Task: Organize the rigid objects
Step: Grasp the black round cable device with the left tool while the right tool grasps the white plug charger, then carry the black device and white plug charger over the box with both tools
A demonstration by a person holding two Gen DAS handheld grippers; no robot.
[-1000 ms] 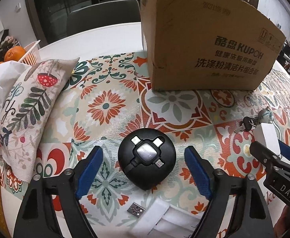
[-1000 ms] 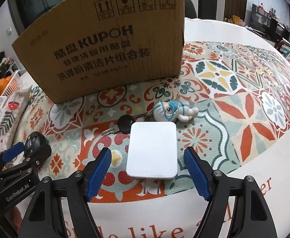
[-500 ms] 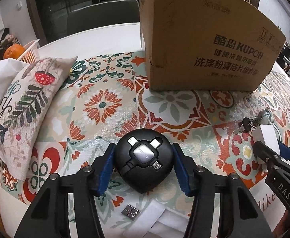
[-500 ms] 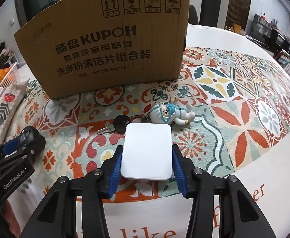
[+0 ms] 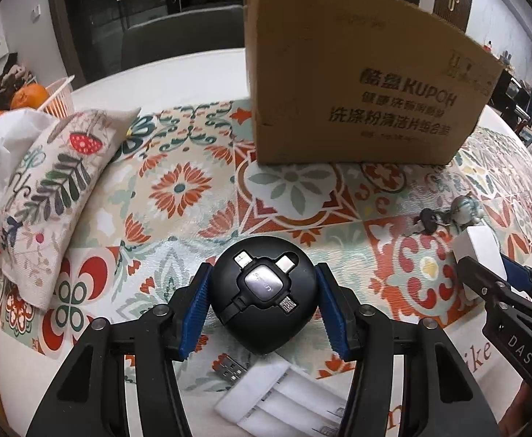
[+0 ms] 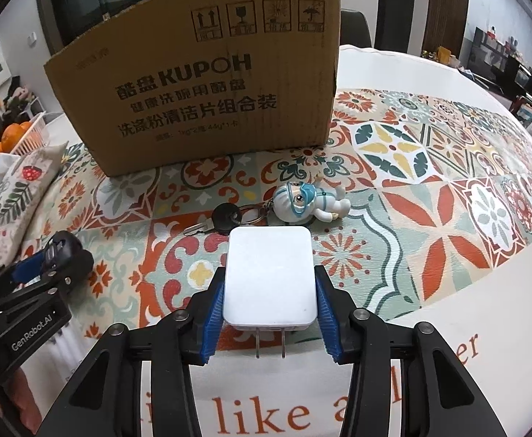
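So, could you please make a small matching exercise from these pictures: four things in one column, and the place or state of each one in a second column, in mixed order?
Things:
1. round black cable reel
2. flat white plug charger
3. small astronaut figure keychain
4. brown cardboard box

Places or states:
A. lying free on the patterned tablecloth, just beyond the charger
B. clamped in the left gripper
C. standing upright at the back
D. clamped in the right gripper, prongs toward the camera

Pairs: 1-B, 2-D, 3-A, 4-C
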